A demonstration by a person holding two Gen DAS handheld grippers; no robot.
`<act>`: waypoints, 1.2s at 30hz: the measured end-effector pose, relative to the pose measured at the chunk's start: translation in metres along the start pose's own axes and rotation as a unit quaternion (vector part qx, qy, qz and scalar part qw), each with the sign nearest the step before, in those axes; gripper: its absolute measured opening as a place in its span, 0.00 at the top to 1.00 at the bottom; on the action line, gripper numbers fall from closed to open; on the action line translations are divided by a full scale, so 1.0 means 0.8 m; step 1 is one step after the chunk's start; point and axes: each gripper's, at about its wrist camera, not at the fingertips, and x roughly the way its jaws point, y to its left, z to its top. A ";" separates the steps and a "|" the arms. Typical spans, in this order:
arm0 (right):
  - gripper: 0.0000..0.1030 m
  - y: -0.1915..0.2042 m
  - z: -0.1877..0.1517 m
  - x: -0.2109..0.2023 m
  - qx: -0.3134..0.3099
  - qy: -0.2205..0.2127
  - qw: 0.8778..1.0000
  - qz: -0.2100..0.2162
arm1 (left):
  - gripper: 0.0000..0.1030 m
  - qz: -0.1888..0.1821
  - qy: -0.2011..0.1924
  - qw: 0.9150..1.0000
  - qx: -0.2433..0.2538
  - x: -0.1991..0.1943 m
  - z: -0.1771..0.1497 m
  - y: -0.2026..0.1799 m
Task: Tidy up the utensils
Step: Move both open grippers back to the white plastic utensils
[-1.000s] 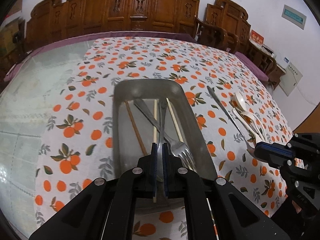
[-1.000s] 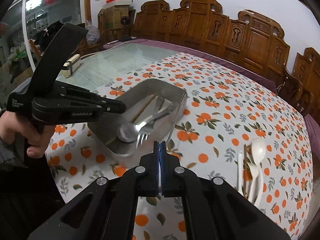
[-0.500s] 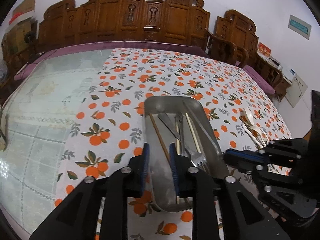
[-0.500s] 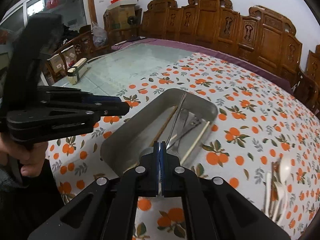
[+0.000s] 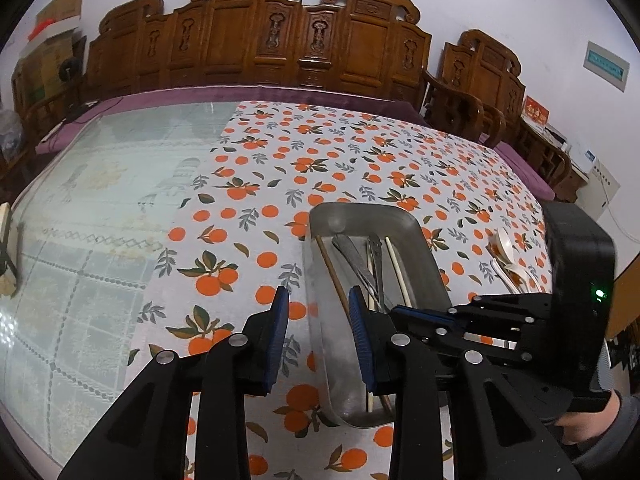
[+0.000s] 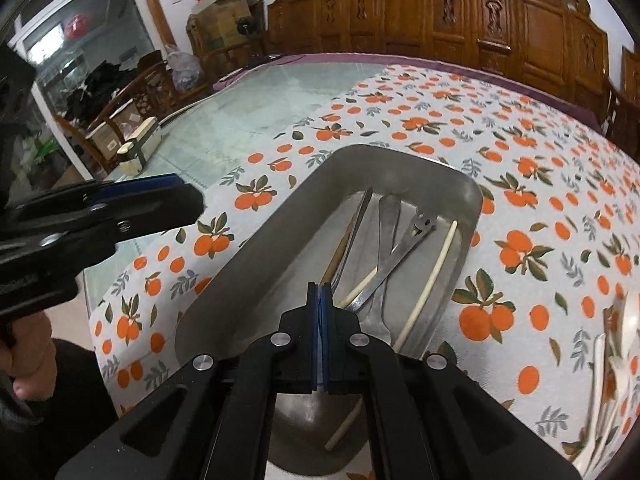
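Carved wooden chairs (image 5: 308,44) line the far wall behind my table, which is half bare glass (image 5: 80,216) and half covered by an orange-print tablecloth (image 5: 360,152). On the cloth sits a metal tray (image 5: 404,220), its long axis running away from me in the left wrist view.

Inside it the utensils lie roughly lengthwise: a brown chopstick (image 5: 332,272) along the left side, a pale chopstick (image 5: 398,270) toward the right, and a fork handle (image 5: 352,252) and another metal handle (image 5: 376,252) between them, crossing slightly. From the right wrist view I see a slotted metal handle (image 6: 420,226) pointing to the tray's far corner, a second pale chopstick (image 6: 432,276) along the right wall, and a knife-like blade (image 6: 360,216) pointing away; what it is exactly I can't confirm.

My left gripper (image 5: 318,332) hangs with its blue-padded jaws spread wide and nothing between them, above the tray's near left rim. My right gripper (image 6: 319,320) has its pads pressed together over the near end of the tray; whether anything is pinched between them I can't tell.

White spoons (image 5: 506,256) lie on the cloth to the right of the tray, well apart from it, appearing blurred at the edge of the right view (image 6: 616,344).
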 end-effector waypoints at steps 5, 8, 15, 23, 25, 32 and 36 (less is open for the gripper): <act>0.97 -0.006 -0.001 0.003 0.021 -0.002 1.000 0.020 | 0.72 0.001 0.000 1.000 0.001 0.000 0.000 0.000; 0.96 -0.005 -0.002 0.000 0.023 -0.003 0.999 0.028 | 0.72 0.001 0.000 1.000 0.001 0.000 0.000 0.000; 0.81 -0.004 -0.009 -0.033 0.001 -0.026 0.999 0.029 | 0.72 0.000 0.000 1.000 0.005 0.001 -0.002 -0.008; 0.78 -0.052 -0.038 -0.135 -0.020 -0.062 0.997 -0.028 | 0.72 -0.013 -0.001 1.000 0.023 0.005 -0.005 -0.038; 0.77 -0.073 -0.049 -0.154 -0.015 -0.068 0.996 -0.053 | 0.72 -0.020 -0.002 0.999 0.028 0.006 -0.006 -0.050; 0.70 -0.163 -0.102 -0.197 0.010 -0.067 0.984 -0.164 | 0.72 -0.047 -0.006 0.997 0.061 0.011 -0.014 -0.110; 0.66 -0.210 -0.125 -0.198 0.039 -0.066 0.980 -0.184 | 0.72 -0.059 -0.011 0.995 0.077 0.012 -0.021 -0.143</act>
